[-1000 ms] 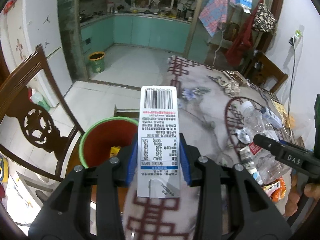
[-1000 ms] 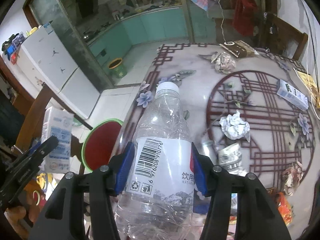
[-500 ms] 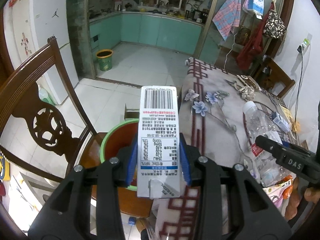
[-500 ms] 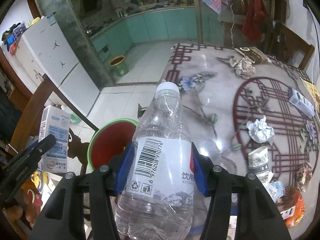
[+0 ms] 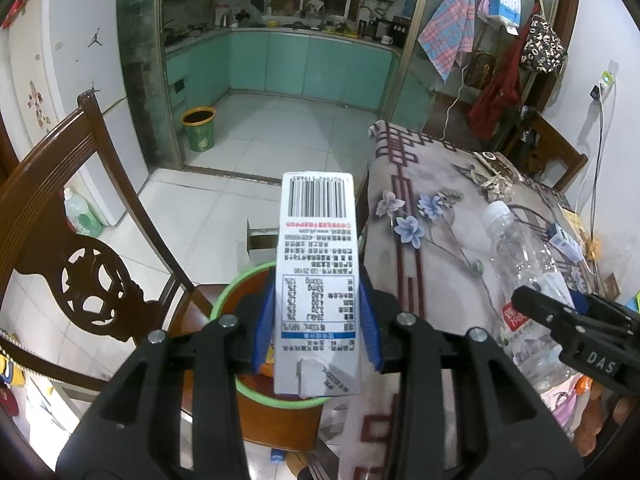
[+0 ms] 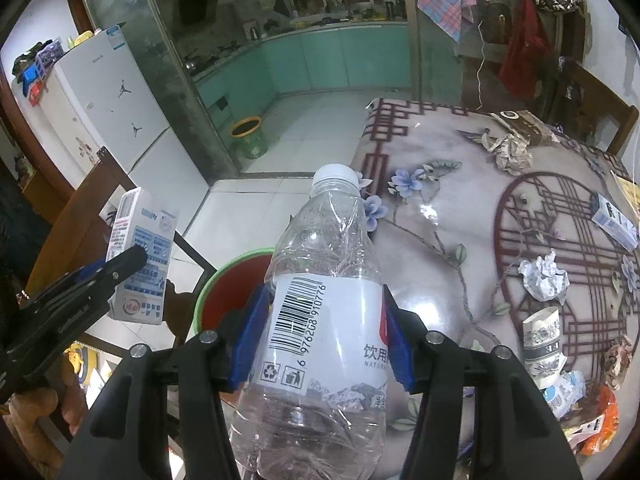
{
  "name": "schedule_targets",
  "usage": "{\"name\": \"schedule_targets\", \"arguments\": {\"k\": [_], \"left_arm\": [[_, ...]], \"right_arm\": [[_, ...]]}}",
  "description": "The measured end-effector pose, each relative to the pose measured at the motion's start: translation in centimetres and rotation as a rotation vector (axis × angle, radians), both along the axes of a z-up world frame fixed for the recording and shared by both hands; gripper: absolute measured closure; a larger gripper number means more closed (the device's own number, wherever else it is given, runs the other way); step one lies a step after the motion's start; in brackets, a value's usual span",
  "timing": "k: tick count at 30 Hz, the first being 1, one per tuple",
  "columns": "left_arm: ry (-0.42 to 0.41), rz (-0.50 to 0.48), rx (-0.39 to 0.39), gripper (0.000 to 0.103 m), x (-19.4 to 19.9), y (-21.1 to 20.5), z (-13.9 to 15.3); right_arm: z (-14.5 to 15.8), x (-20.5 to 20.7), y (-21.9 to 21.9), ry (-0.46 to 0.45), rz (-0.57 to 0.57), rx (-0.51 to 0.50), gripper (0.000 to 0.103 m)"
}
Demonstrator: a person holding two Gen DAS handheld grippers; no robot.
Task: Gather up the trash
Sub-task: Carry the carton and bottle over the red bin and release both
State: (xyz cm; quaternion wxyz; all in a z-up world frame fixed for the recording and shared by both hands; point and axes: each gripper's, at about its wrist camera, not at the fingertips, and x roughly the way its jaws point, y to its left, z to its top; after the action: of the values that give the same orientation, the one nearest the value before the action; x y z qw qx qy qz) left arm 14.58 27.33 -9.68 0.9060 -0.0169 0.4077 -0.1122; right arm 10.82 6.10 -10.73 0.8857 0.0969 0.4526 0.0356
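Left hand-held gripper (image 5: pixel 318 330): closed on a small white milk carton (image 5: pixel 316 280), which is held upright between the blue pads, barcode at the top.
Milk carton, position: held above the near rim of the bin, just beside the desk edge.
Right hand-held gripper (image 6: pixel 326 334): closed on a clear plastic bottle (image 6: pixel 324 312); the white label is pressed by both blue pads.
Bottle: empty and dented, white cap on, cap end pointed away from the camera; held over the desk edge, near the bin.
Bin (image 5: pixel 280 398): red inside with a green rim, set on the seat of a wooden chair (image 5: pixel 86 276) just beside the desk; some wrappers are seen inside it.
Desk (image 6: pixel 460 216): covered with a cloth of flowers and dark red lattice.
Trash on desk: crumpled paper ball (image 6: pixel 542 276), a second crumpled wad (image 6: pixel 512 152) at the far end, a squashed paper cup (image 6: pixel 542 344), a small carton (image 6: pixel 612 220) lying flat, and wrappers (image 6: pixel 592 416) at the near right edge.
Floor: white tiles; a second bin (image 5: pixel 199 128), green with a yellow rim, is stood well apart by the kitchen entrance.
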Motion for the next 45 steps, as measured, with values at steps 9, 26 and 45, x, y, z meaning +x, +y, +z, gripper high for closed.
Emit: {"name": "schedule_targets", "arguments": {"k": [9,26,45], "left_arm": [[0.031,0.02,0.005,0.067,2.0,1.6,-1.2],[0.105,0.051,-0.008,0.067,5.6,3.4,-4.2],[0.086,0.027,-0.036,0.018,5.5,2.4,-3.7]], "right_arm": [[-1.0,2.1,1.9,0.03,0.03,0.008,0.05],[-3.8,6.6,6.6,0.11,0.151,0.021,0.05],[-2.7,6.8,4.7,0.047,0.097,-0.049,0.023]]}}
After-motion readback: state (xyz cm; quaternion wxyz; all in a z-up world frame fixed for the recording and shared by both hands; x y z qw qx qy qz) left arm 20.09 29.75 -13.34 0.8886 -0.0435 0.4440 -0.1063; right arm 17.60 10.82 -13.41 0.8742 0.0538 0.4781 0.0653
